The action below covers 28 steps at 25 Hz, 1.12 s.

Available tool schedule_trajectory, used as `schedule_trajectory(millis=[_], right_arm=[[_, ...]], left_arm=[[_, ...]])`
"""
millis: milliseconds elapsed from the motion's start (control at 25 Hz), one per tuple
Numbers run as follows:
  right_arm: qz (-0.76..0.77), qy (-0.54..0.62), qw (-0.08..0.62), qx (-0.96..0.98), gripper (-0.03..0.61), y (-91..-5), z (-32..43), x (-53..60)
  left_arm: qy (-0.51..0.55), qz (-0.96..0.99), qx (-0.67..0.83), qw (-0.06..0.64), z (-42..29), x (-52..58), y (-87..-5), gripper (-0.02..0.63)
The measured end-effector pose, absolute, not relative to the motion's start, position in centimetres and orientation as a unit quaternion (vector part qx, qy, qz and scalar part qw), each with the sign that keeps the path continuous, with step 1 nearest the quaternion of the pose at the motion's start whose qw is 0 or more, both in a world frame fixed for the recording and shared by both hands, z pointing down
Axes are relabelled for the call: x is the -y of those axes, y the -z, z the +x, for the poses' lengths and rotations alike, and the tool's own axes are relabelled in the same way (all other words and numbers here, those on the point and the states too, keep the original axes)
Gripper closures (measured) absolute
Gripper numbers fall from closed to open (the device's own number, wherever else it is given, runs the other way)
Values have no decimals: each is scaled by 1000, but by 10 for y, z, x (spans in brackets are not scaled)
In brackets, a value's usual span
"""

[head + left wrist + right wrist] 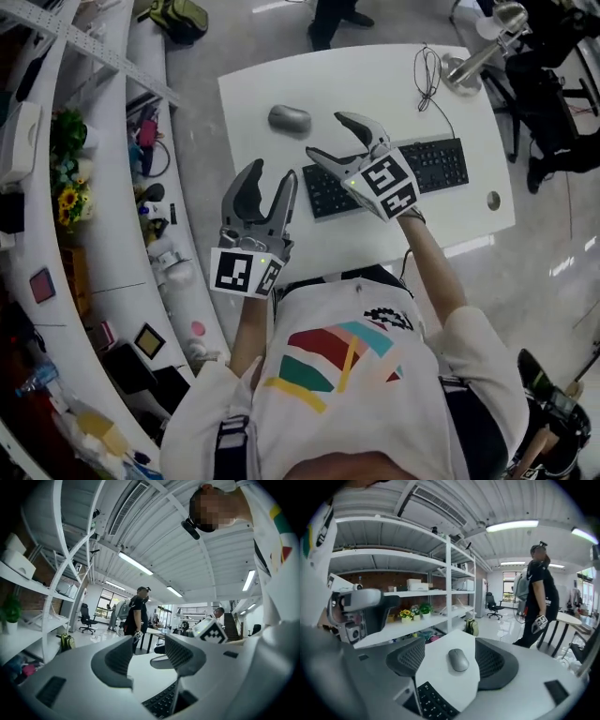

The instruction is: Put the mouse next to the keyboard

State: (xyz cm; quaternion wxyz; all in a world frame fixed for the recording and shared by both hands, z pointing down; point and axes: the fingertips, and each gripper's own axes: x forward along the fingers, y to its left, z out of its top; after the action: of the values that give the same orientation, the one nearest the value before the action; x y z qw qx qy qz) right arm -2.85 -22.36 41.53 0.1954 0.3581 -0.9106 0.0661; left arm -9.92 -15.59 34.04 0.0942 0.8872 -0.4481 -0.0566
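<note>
A grey mouse lies on the white table, up and left of the black keyboard. My right gripper hovers over the keyboard's left end, open and empty, its jaws pointing at the mouse. In the right gripper view the mouse lies ahead between the spread jaws of this gripper, untouched, with keyboard keys below. My left gripper is at the table's near edge, left of the keyboard, open and empty. The left gripper view shows its jaws apart over bare table and keys.
A cable and a lamp base sit at the table's far right. Curved white shelving with plants and small items runs along the left. A person in black stands beyond the table.
</note>
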Motion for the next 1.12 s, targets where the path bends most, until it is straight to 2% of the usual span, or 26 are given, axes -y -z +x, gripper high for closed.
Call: schedule_trajectory(millis=[280, 520, 880, 1120], right_arm=[[274, -65, 336, 899, 264, -510, -88, 303], [245, -94, 390, 883, 264, -556, -109, 325], [230, -104, 439, 862, 265, -589, -121, 336], [231, -144, 411, 870, 265, -593, -118, 338]], left_arm=[[55, 833, 537, 121, -157, 157, -366, 376], [54, 803, 574, 149, -185, 141, -387, 376], [40, 792, 582, 181, -197, 124, -412, 376], [33, 794, 581, 175, -207, 124, -413, 376]])
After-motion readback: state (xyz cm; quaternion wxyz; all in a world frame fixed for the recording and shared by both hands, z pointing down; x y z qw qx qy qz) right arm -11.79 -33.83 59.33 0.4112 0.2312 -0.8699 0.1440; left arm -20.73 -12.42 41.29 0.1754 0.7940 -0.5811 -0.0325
